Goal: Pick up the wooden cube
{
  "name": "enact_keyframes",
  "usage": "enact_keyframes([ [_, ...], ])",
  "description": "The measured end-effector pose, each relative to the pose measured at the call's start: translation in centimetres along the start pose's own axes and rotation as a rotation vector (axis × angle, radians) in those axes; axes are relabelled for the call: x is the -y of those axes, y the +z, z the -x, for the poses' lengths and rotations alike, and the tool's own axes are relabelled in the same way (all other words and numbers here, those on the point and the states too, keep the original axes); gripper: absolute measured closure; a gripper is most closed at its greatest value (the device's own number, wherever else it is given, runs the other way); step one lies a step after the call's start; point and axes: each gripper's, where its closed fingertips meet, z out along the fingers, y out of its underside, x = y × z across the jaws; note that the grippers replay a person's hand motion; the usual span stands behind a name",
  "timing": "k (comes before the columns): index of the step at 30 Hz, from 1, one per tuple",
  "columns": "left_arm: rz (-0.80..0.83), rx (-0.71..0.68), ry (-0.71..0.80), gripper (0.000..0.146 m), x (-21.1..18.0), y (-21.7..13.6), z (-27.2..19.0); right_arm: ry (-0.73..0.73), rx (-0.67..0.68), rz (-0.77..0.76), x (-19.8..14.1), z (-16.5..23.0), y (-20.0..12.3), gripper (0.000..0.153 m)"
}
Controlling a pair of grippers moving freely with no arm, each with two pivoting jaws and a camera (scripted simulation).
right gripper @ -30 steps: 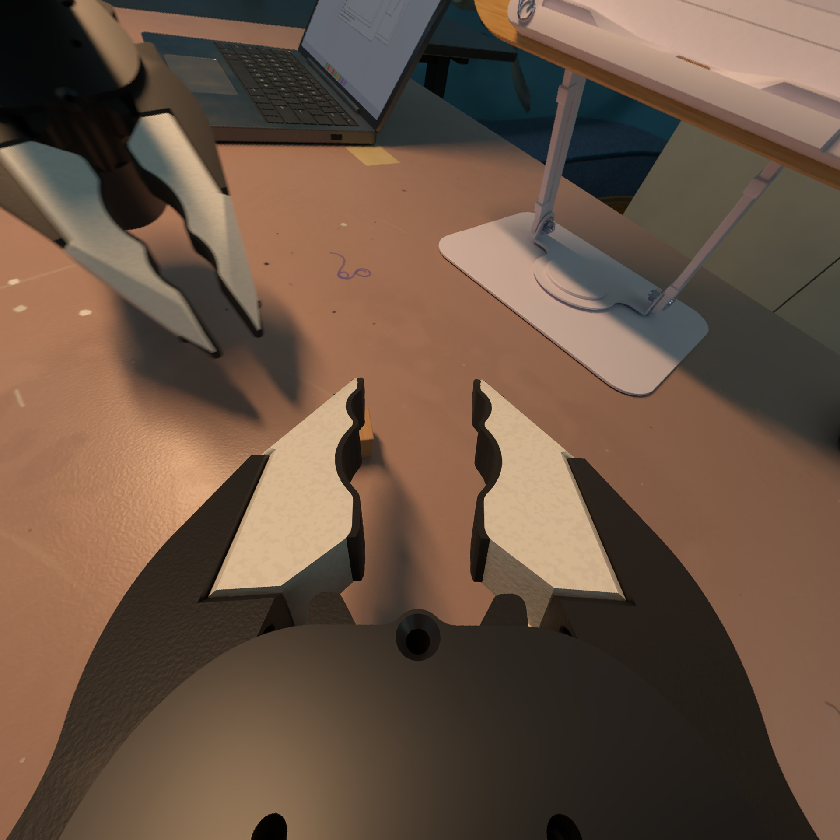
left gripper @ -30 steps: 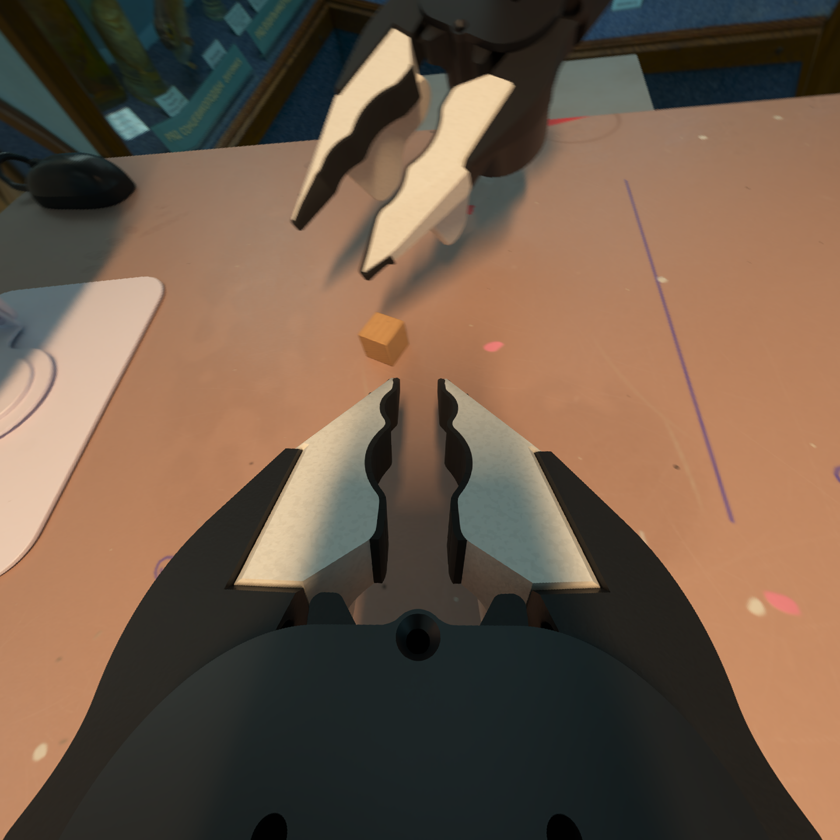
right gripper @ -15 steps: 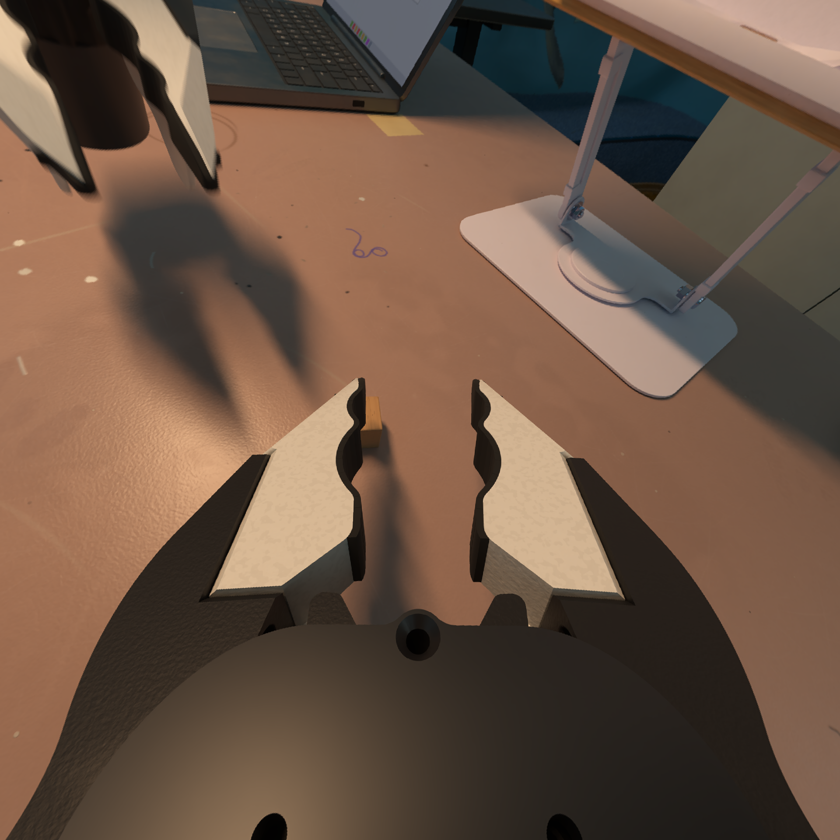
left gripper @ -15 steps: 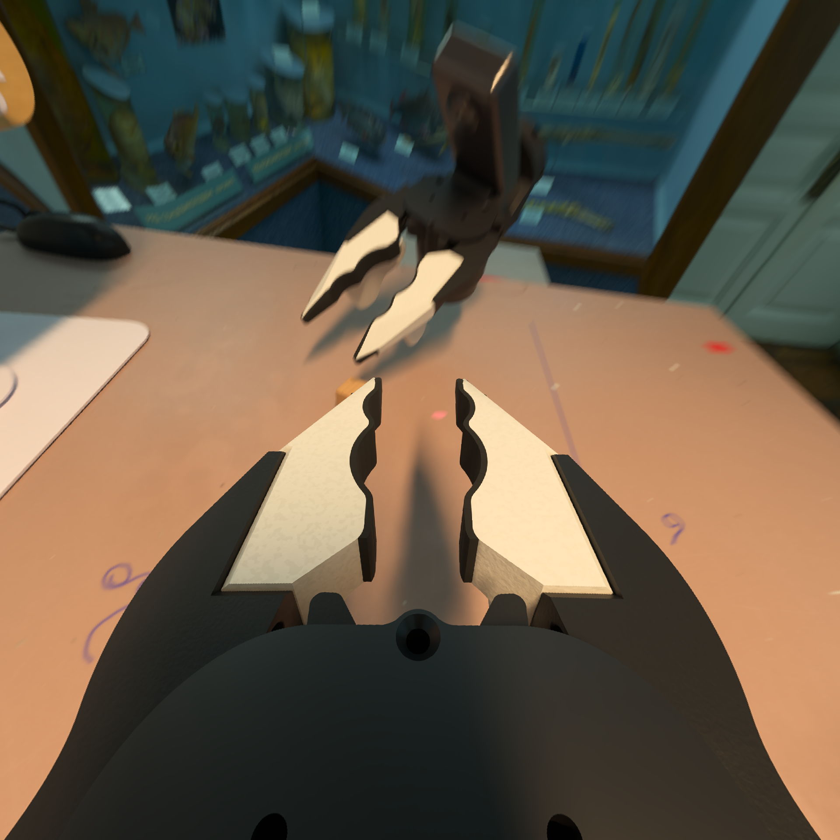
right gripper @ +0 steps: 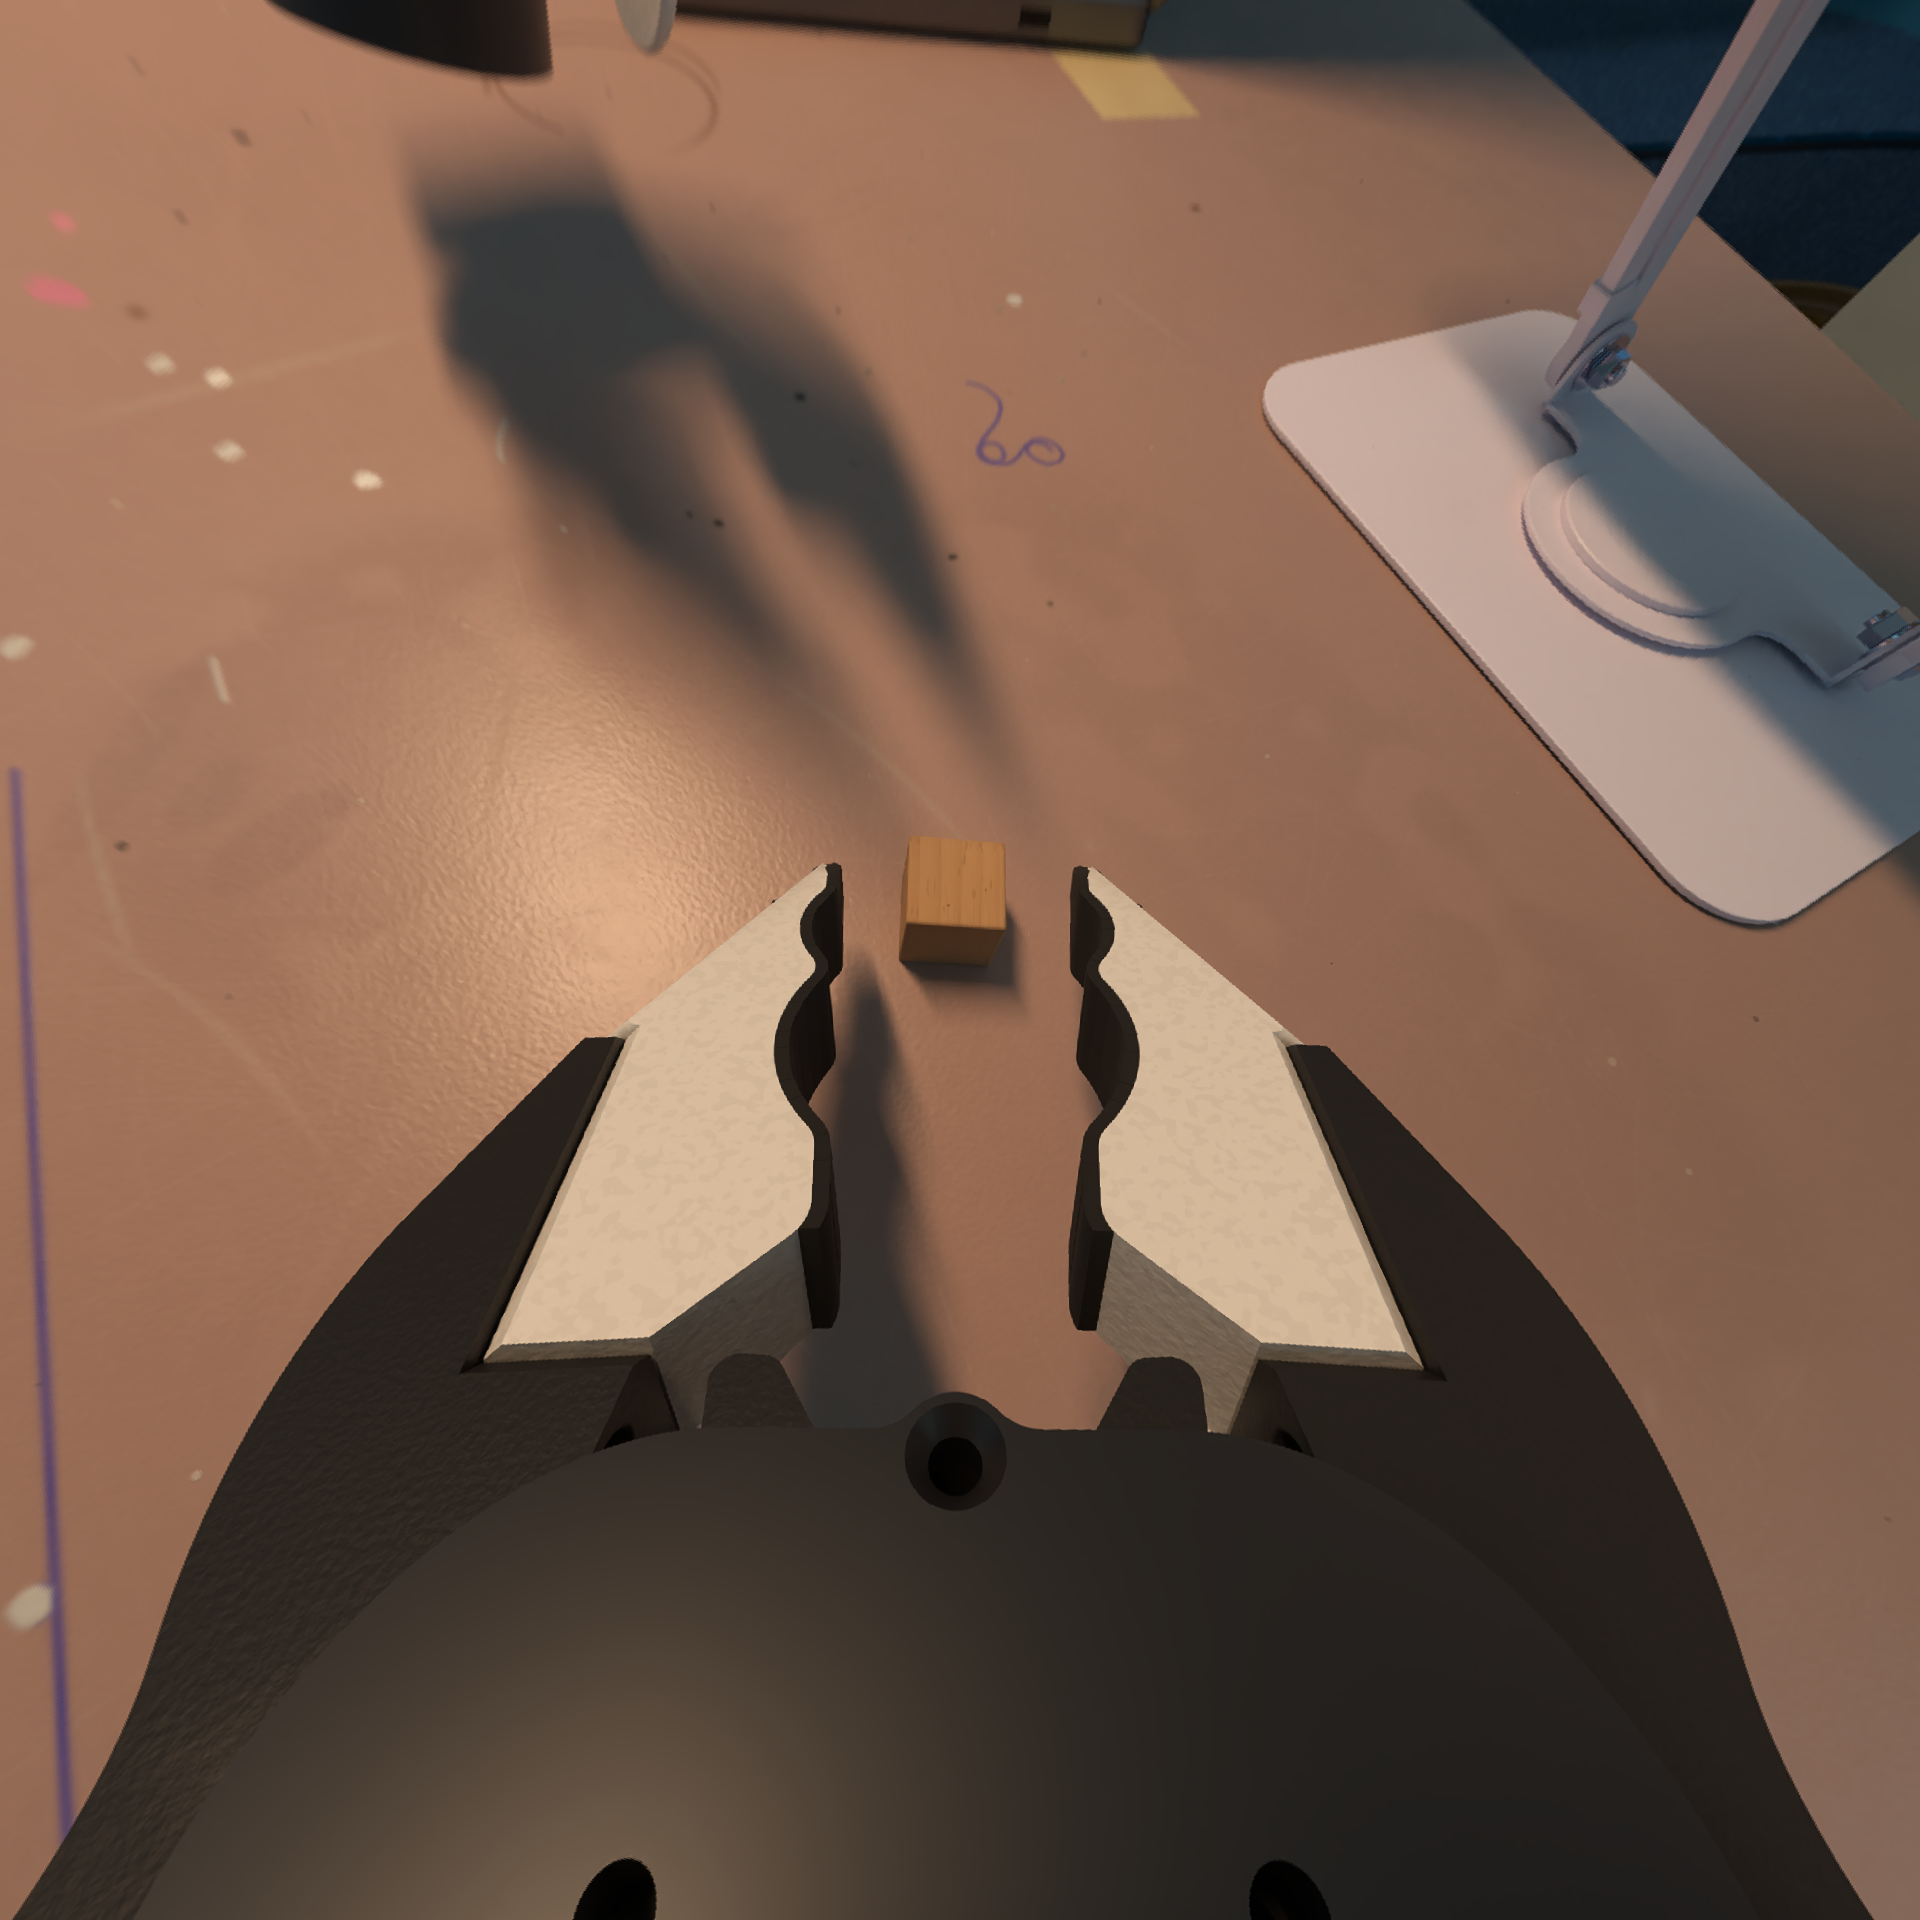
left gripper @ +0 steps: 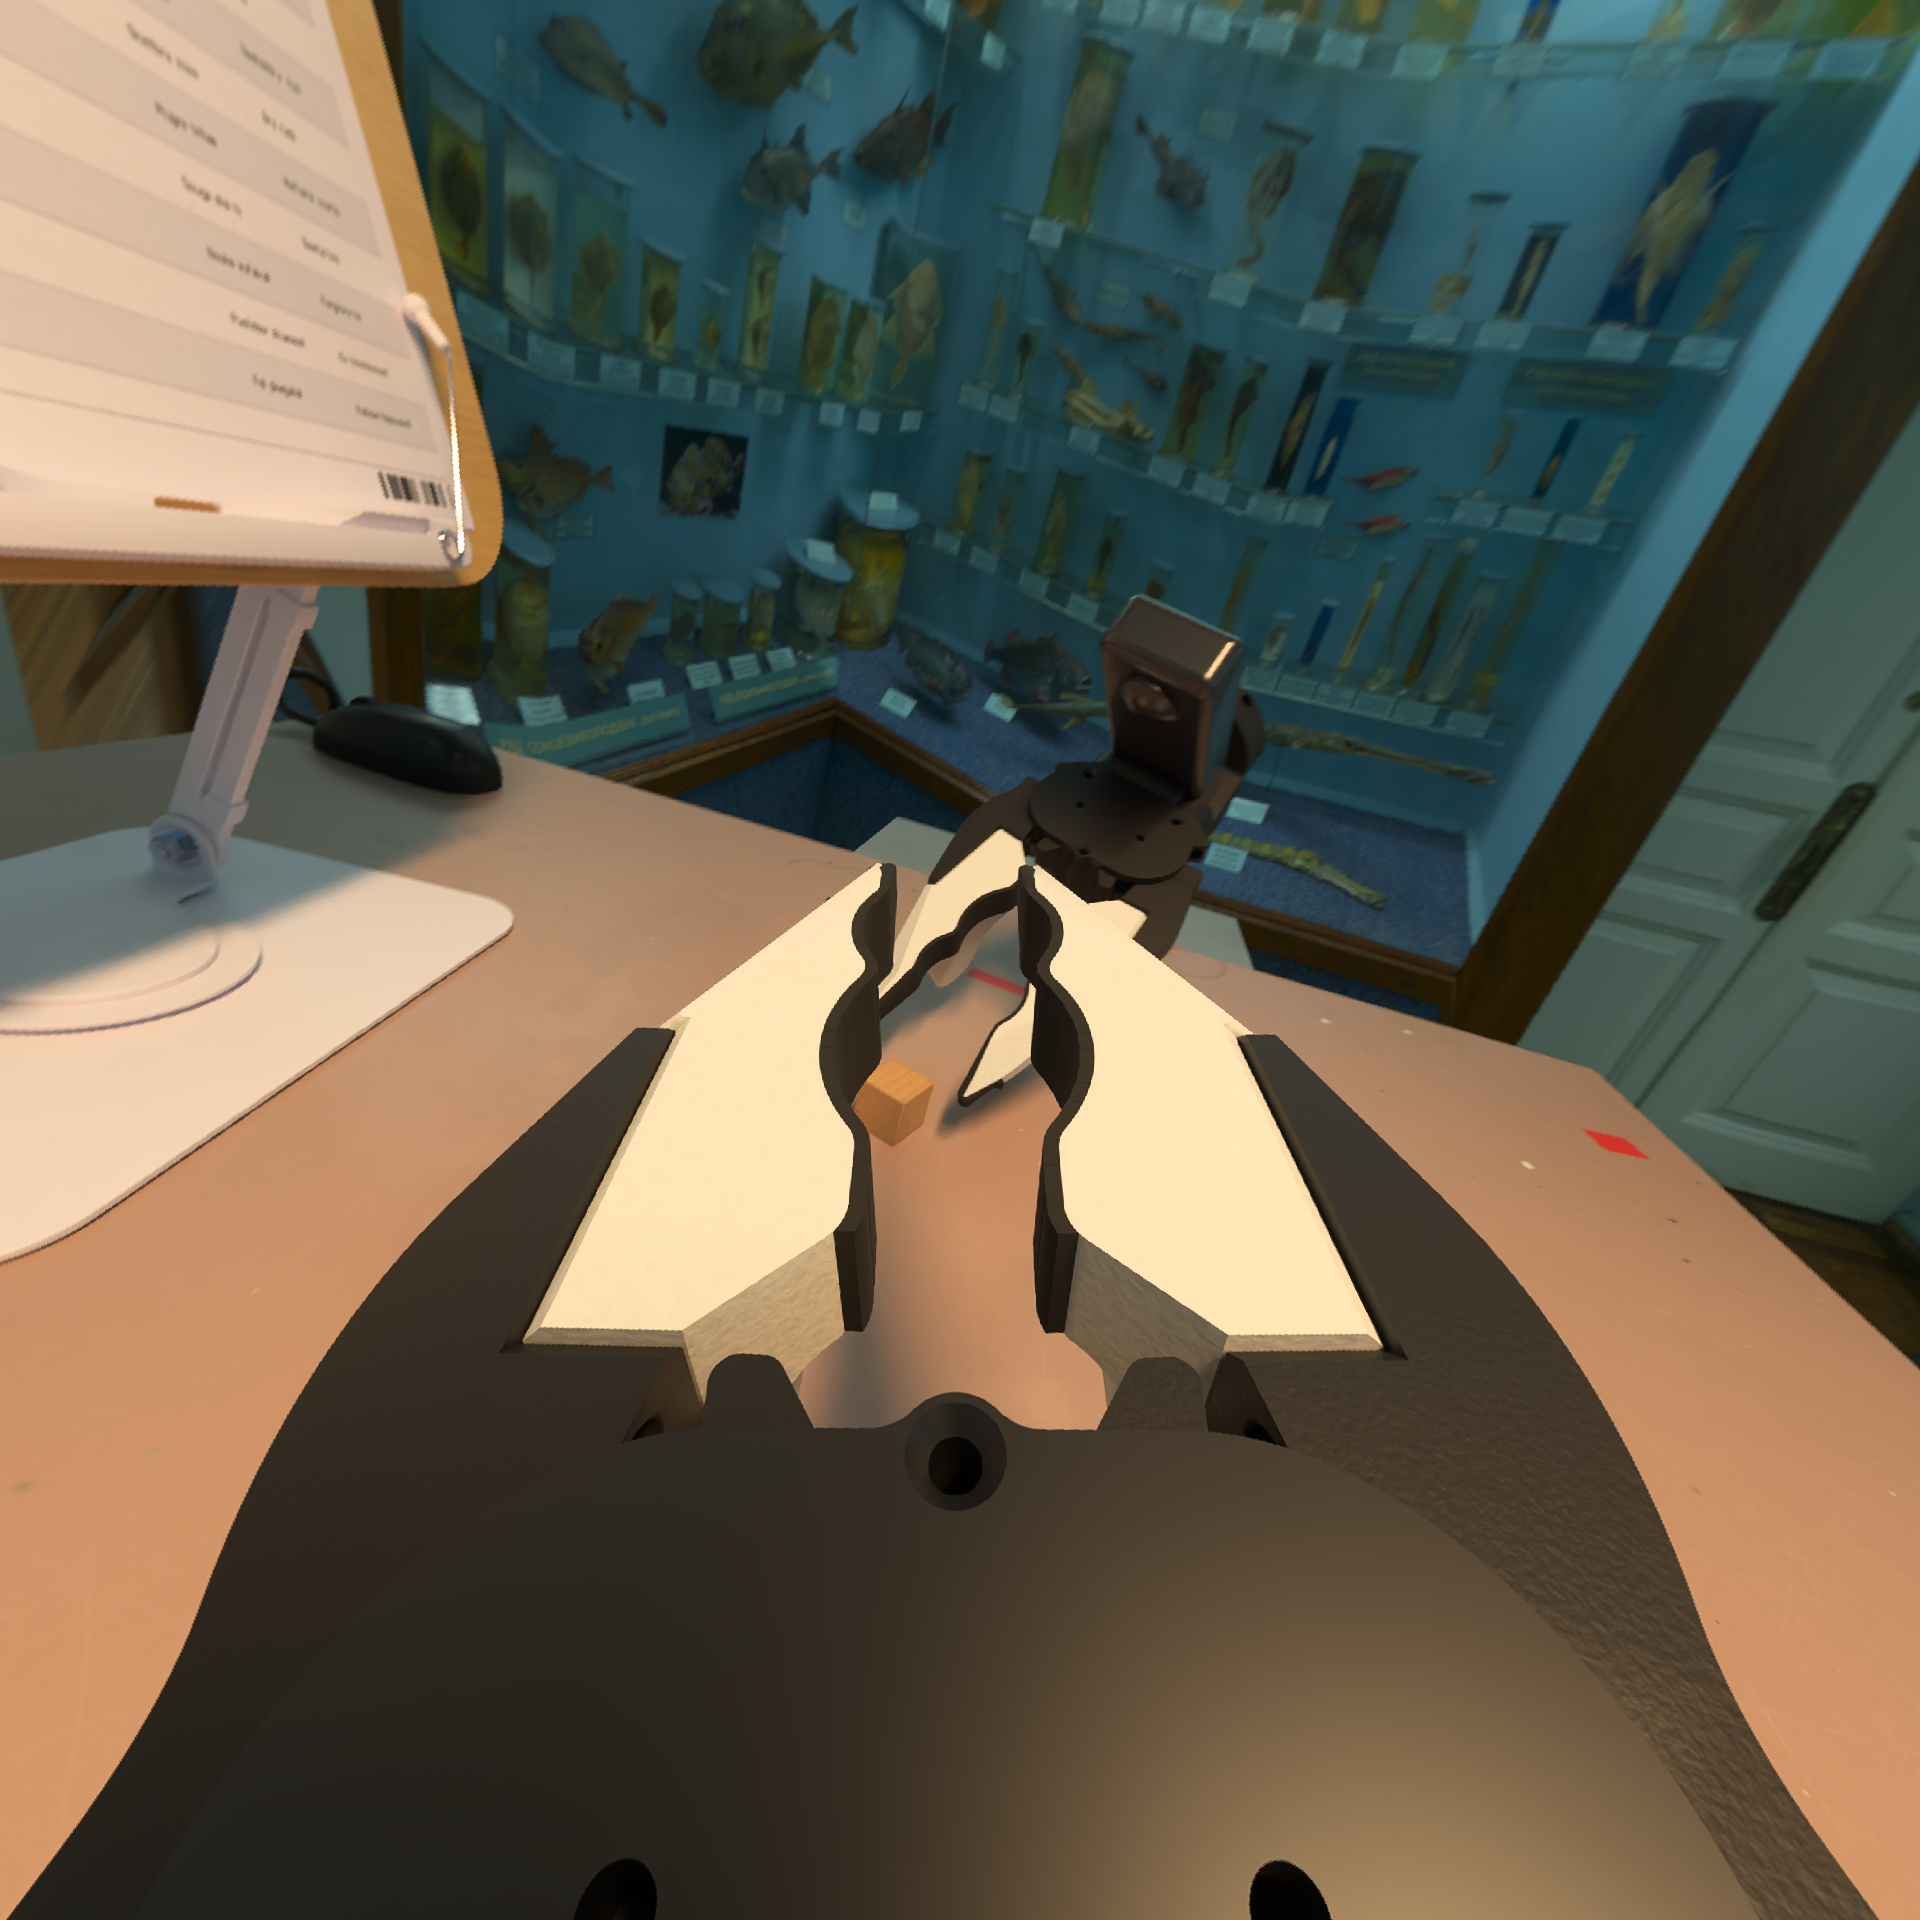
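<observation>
Pinkish-brown desk [right gripper: 436, 831] carries the wooden cube [right gripper: 953, 900], which sits untouched just beyond the fingertips of the right gripper [right gripper: 954, 881], in line with its wide, empty gap. Farther back, the left gripper [left gripper: 954, 883] hangs parted and empty, the cube [left gripper: 894, 1102] showing between its fingers. Printed lines and a barcode mark the page on the white stand [left gripper: 239, 301]; purple scribbles mark the desk.

Warm, low light falls across the table [right gripper: 416, 935], leaving a soft sheen left of the cube [right gripper: 953, 900] and a long dark shadow stretching away behind it. Both views are sharp but bowed at their edges; the blue wall [left gripper: 1143, 364] beyond looks dim and slightly soft.
</observation>
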Motion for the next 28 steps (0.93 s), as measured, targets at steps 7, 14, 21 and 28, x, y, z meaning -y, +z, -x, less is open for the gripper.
enact_keyframes([
  [7,0.066,0.018,-0.008,0.114,-1.3,0.6,0.3,-0.109,-0.113,0.132,-1.3,-0.1,1.3,0.111],
  [14,0.143,0.008,-0.048,0.094,-2.3,0.7,0.5,-0.072,0.002,0.160,-0.7,-0.3,2.8,0.129],
  [21,0.219,0.289,0.172,0.094,-2.5,-0.9,4.4,0.033,0.106,0.063,4.0,-2.3,4.3,0.129],
  [28,0.543,0.576,0.660,0.092,-5.8,-2.0,7.8,0.221,0.233,-0.056,5.0,-2.6,3.7,0.129],
])
